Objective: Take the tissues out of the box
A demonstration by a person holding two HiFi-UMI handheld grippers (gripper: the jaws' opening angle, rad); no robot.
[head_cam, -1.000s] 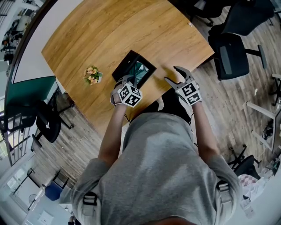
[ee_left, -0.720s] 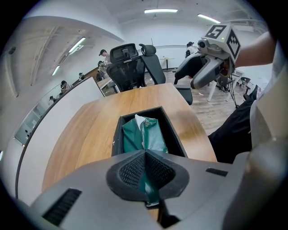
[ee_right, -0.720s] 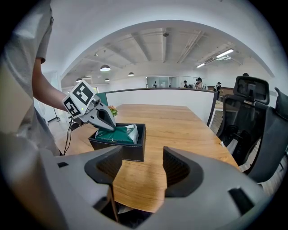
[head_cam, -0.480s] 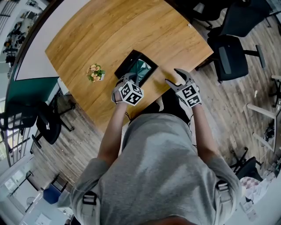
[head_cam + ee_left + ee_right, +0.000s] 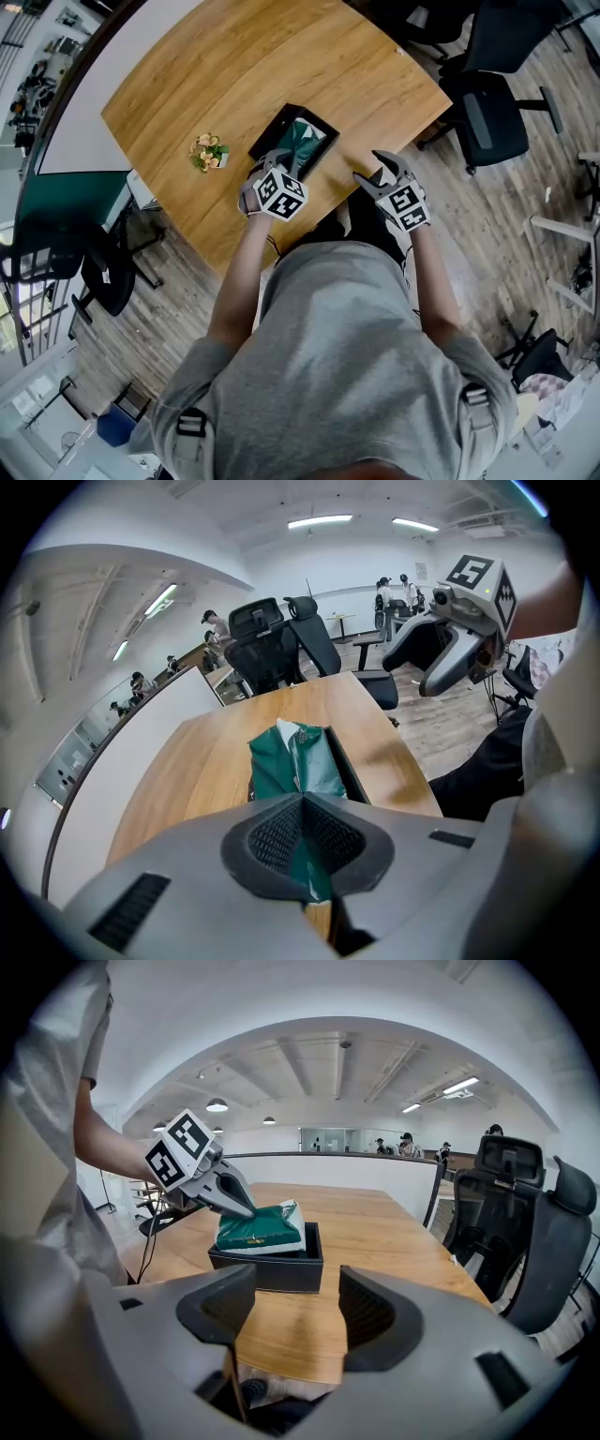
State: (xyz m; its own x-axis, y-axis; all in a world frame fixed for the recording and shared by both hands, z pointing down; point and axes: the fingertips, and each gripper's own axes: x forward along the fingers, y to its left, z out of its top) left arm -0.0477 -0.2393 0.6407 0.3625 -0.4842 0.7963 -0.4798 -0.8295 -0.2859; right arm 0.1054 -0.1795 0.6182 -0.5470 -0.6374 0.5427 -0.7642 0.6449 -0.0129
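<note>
A black open-topped box (image 5: pixel 285 125) lies on the wooden table (image 5: pixel 234 66), close to the near edge. A green tissue pack (image 5: pixel 304 141) sits in it. From the right gripper view, the tissue pack (image 5: pixel 258 1227) is tilted, its near end raised above the box (image 5: pixel 272 1271). My left gripper (image 5: pixel 275 169) is shut on the near end of the tissue pack (image 5: pixel 292 759), pinching the green wrapper. To the right of the box, my right gripper (image 5: pixel 373 167) hovers at the table edge, open with nothing between its jaws, and its own view is aimed at the box.
A small pot of flowers (image 5: pixel 208 153) stands on the table left of the box. Black office chairs (image 5: pixel 487 103) stand past the table's right end, and another chair (image 5: pixel 103 272) at the left. A white partition (image 5: pixel 375 1185) runs along the table's far side.
The left gripper stays shut on the green pack, and more of the pack shows above the box than a second ago. The right gripper has hardly moved.
</note>
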